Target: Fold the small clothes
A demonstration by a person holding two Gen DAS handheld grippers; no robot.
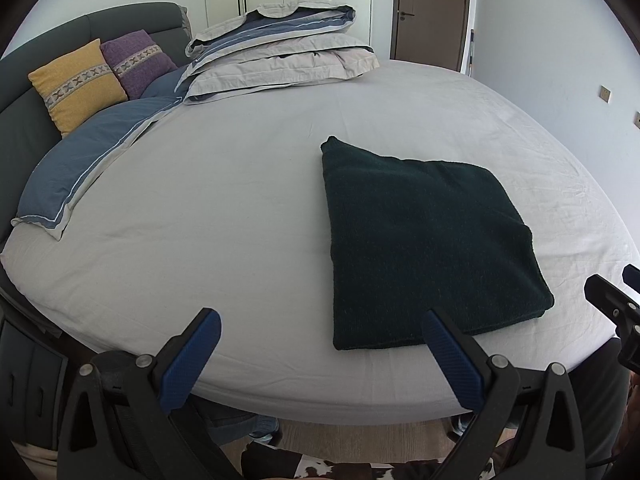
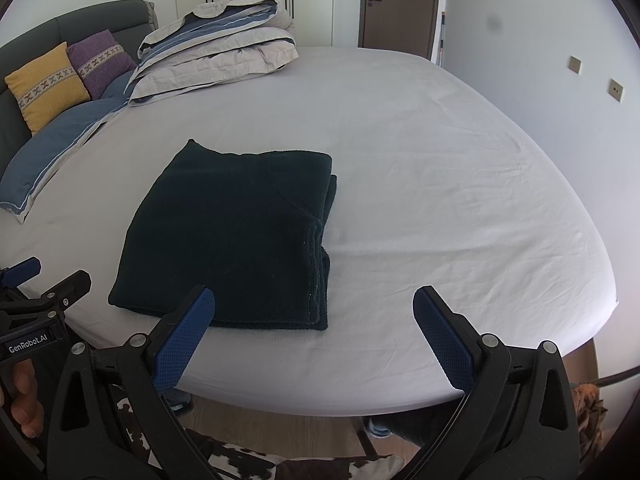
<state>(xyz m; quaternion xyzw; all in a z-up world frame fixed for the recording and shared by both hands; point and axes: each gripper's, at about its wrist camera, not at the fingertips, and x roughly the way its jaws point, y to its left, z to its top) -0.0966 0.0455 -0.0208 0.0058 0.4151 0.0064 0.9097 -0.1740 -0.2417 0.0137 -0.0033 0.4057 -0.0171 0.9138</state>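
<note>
On the bed (image 1: 240, 208), near its front edge, lies the dark green garment (image 1: 420, 240), folded into a thick squarish bundle and flat on the pale grey sheet. Seen from my right wrist view, the garment (image 2: 232, 236) shows stacked layer edges along its right side, and one corner at the far left sticks up slightly.

My left hand-held gripper (image 1: 320, 344) hangs over the front edge of the bed, blue pads spread wide, grasping nothing. Its right finger (image 1: 448, 356) overlaps the garment's near edge in the view; I cannot tell whether it touches the cloth. The left finger sits over bare sheet.

My right hand-held gripper (image 2: 314, 328) is likewise spread wide and grasps nothing. Its left finger (image 2: 188, 332) sits at the garment's near edge, contact unclear; its right finger is over bare sheet, apart from the cloth.

Each gripper shows in the other's view: the right one at the far right edge of the left wrist view, the left one at the far left edge of the right wrist view, with my fingers wrapped on its handle.

Far side of bed: a folded duvet (image 1: 280, 52) in grey and blue, stacked in layers. Beside it, against the dark headboard (image 1: 120, 20), a yellow cushion (image 1: 76, 80) and a purple cushion (image 1: 138, 60), touching each other. A blue pillow (image 1: 80, 160) lies below them along the left edge. A brown door (image 1: 430, 8) stands in the back wall.
</note>
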